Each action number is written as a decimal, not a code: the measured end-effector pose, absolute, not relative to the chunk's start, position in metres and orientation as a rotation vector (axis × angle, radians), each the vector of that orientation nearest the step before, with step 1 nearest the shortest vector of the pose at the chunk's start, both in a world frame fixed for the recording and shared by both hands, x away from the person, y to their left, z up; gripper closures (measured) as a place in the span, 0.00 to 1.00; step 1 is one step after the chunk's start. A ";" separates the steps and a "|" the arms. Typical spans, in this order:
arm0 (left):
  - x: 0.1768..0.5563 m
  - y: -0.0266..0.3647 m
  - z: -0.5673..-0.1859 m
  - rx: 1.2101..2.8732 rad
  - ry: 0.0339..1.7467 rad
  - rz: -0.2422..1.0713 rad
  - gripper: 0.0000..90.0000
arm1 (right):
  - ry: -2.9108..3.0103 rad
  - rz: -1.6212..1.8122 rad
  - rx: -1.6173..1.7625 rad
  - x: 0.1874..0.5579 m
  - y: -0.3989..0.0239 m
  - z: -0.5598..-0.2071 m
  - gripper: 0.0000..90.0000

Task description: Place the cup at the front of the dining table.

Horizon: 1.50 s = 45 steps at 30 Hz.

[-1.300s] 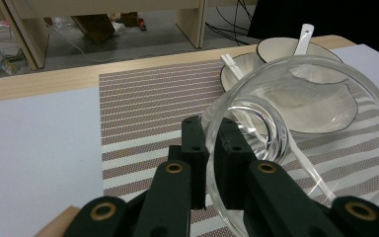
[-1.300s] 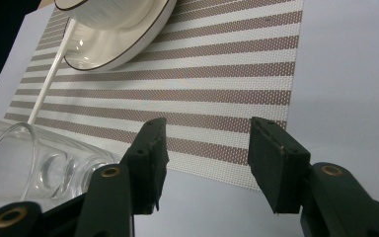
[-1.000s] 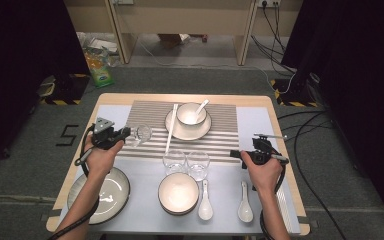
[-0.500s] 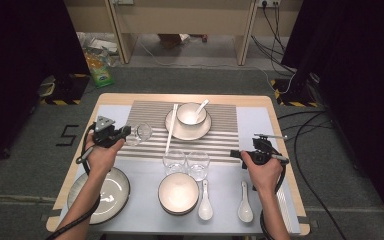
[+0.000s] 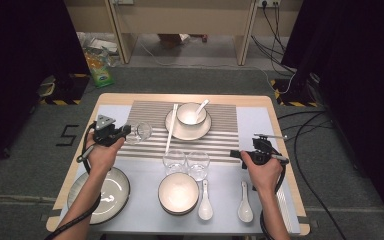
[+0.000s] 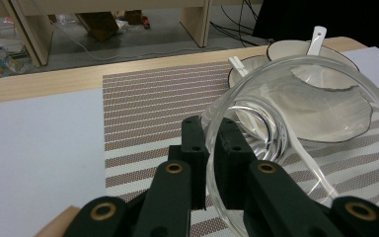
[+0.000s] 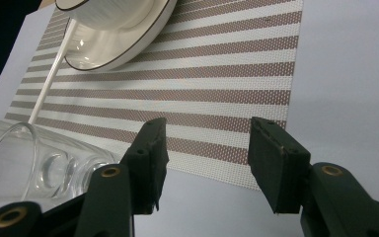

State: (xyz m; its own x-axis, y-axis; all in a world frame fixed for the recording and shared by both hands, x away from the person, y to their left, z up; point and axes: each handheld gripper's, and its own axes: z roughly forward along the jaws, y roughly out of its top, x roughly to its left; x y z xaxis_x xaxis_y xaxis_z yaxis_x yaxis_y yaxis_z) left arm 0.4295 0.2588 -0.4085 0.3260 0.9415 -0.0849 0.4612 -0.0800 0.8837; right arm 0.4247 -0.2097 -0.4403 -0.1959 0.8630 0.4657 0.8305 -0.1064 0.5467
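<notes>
My left gripper is shut on the rim of a clear drinking glass, held on its side above the left part of the striped placemat. In the left gripper view the glass looms large at the right, its wall pinched between the two black pads. My right gripper hovers at the placemat's right front corner, jaws apart with nothing between them. In the right gripper view the fingertips frame bare mat, and two upright glasses stand at the left.
A bowl with a spoon on a saucer sits at the back of the mat, chopsticks beside it. Two glasses, a bowl, two white spoons and a dark-rimmed plate lie toward the front edge.
</notes>
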 end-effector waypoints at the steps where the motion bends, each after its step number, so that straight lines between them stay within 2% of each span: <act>1: 0.430 0.259 -0.408 1.692 1.273 0.672 0.93 | 2.074 1.208 1.955 0.425 -0.210 -0.440 0.55; 45: 0.448 0.258 -0.408 1.695 1.301 0.675 0.93 | 2.073 1.209 1.964 0.425 -0.211 -0.441 0.55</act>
State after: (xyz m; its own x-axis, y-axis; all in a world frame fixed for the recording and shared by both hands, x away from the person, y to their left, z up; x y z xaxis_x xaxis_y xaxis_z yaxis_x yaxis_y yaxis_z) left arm 0.4481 0.2578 -0.4080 0.3069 0.9479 -0.0861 0.4755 -0.0743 0.8766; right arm 0.4254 -0.2113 -0.4411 -0.1972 0.8624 0.4662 0.8305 -0.1057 0.5469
